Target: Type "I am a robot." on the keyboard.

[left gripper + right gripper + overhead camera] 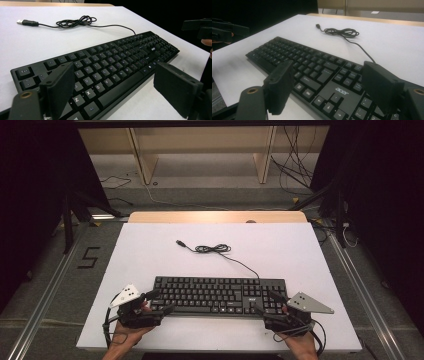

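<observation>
Bare white bench (150,255) lies open on all sides of the black keyboard (220,295), except behind it, where its coiled USB cable (214,249) crosses the surface.

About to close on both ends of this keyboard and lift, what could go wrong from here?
1. Both grippers, left gripper and right gripper, are open over keys of the keyboard, so closing may press or pop keycaps.
2. The cable lies coiled behind and could drag or snag on a lift.

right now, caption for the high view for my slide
Two open hand-held grippers, left and right, flank a black keyboard on a white table, its cable coiled behind.
</observation>
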`<move>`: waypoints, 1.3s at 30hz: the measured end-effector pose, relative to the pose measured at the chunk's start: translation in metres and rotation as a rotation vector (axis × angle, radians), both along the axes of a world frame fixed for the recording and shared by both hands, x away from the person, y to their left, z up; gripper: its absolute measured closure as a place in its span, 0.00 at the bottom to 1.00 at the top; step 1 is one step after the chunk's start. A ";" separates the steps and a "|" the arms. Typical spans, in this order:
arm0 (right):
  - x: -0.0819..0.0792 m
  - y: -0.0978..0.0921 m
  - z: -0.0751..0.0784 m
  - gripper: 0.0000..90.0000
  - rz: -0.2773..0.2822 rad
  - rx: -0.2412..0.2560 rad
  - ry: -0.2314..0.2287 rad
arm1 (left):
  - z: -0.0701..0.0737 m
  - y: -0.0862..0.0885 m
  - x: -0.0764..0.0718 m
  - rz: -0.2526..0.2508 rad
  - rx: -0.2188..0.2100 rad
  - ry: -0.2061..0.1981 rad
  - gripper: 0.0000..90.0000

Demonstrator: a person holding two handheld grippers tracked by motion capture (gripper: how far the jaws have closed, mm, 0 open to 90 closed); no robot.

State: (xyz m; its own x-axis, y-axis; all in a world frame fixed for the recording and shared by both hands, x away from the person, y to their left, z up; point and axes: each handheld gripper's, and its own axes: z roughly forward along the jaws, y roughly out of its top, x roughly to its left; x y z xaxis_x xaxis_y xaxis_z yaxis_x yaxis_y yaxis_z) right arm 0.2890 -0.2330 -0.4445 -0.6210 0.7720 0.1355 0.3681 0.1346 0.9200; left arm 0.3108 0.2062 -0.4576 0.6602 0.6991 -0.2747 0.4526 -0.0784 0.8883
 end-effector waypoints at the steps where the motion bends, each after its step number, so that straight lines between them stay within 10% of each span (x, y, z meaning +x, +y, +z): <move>1: 0.000 0.000 0.000 0.30 -0.001 0.000 0.001 | 0.000 0.000 0.000 0.000 0.000 0.000 0.19; 39: 0.026 0.040 0.015 0.36 0.096 -0.036 0.024 | -0.002 0.004 0.003 0.031 0.014 0.025 0.21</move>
